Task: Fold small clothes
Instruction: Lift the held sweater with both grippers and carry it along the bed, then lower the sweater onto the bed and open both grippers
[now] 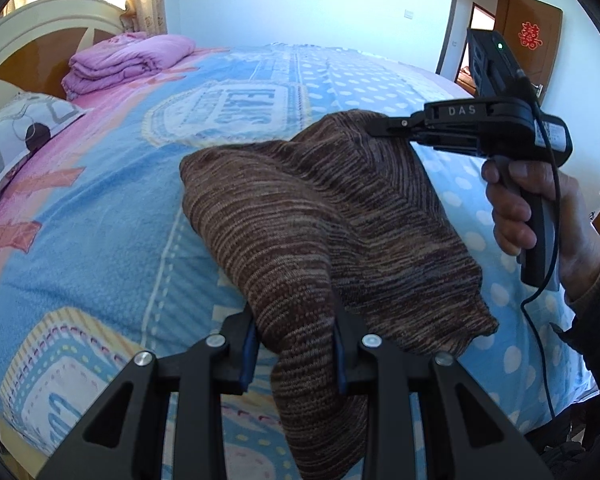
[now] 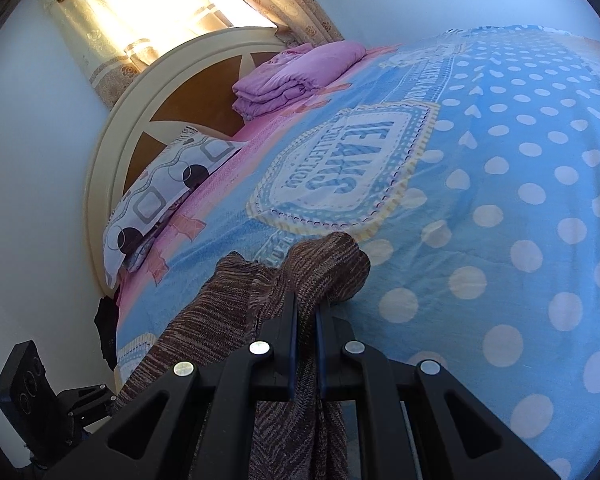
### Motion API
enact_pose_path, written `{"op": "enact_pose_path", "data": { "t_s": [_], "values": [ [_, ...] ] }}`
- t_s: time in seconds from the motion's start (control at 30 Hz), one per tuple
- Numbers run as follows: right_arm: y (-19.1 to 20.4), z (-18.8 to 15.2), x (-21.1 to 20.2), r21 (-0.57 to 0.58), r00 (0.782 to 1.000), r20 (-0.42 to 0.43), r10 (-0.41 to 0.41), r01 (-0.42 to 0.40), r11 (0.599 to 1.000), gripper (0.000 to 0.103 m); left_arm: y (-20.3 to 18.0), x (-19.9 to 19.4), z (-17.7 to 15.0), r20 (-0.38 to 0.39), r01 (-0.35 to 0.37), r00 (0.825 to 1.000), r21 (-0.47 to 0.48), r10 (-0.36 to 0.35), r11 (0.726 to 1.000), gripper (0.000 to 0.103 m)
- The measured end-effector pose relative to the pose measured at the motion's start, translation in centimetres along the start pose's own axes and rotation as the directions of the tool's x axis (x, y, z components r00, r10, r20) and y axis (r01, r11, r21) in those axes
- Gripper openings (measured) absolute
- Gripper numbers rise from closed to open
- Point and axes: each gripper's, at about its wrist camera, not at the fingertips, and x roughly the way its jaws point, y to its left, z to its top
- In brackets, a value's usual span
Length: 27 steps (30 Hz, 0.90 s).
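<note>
A brown striped knit garment hangs between my two grippers above the bed. My left gripper is shut on one end of it, and cloth drapes down past the fingers. My right gripper shows in the left wrist view at the right, shut on the far top edge of the garment, with a hand on its handle. In the right wrist view my right gripper is shut on a bunched fold of the garment, which hangs down between the fingers.
The bed has a blue blanket with white dots and a printed badge. A folded pink quilt and a patterned pillow lie by the headboard. A wooden door stands at the far right.
</note>
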Motion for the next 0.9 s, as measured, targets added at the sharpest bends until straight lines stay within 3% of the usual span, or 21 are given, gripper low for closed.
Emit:
{"op": "enact_pose_path", "data": {
  "t_s": [0.2, 0.4, 0.53, 0.67, 0.7, 0.73, 0.8, 0.9],
  "values": [
    [0.2, -0.1, 1.2, -0.007, 1.0, -0.024, -0.009, 0.009, 1.0, 0.007, 0.6, 0.6, -0.8, -0.003, 0.001, 1.0, -0.007, -0.001, 1.0, 0.033],
    [-1.2, -0.6, 2.7, 0.016, 0.996, -0.056, -0.067, 0.068, 0.998, 0.007, 1.5, 1.7, -1.5, -0.042, -0.003, 0.999, -0.055, 0.0, 0.998, 0.045],
    [-2.1, -1.3, 3.2, 0.013, 0.992, -0.067, -0.103, 0.104, 0.994, 0.007, 1.2, 1.3, -1.5, -0.027, -0.039, 0.999, -0.038, 0.038, 0.998, 0.055],
    [-2.6, -1.6, 3.1, 0.033, 0.993, -0.059, -0.102, 0.104, 0.994, 0.008, 0.7, -0.5, -1.1, 0.019, -0.062, 0.998, -0.014, 0.062, 0.998, 0.057],
    [-2.6, -1.6, 2.8, 0.032, 0.993, -0.046, -0.105, 0.107, 0.994, 0.008, 0.6, -1.2, -0.9, 0.042, -0.067, 0.997, -0.008, 0.068, 0.998, 0.063],
    [-2.6, -1.6, 2.6, 0.032, 0.994, -0.04, -0.104, 0.105, 0.994, 0.008, 0.4, -1.8, -0.6, 0.07, -0.082, 0.994, -0.006, 0.082, 0.997, 0.073],
    [-2.3, -1.7, 1.8, 0.03, 0.993, -0.016, -0.116, 0.116, 0.993, 0.009, 0.3, -2.7, 0.0, 0.141, -0.144, 0.98, 0.002, 0.142, 0.99, 0.082],
    [-0.9, -2.2, -0.3, 0.01, 0.993, 0.037, -0.113, 0.112, 0.994, 0.013, 0.9, -1.4, 0.6, 0.158, -0.239, 0.959, 0.009, 0.235, 0.971, 0.082]
  ]
}}
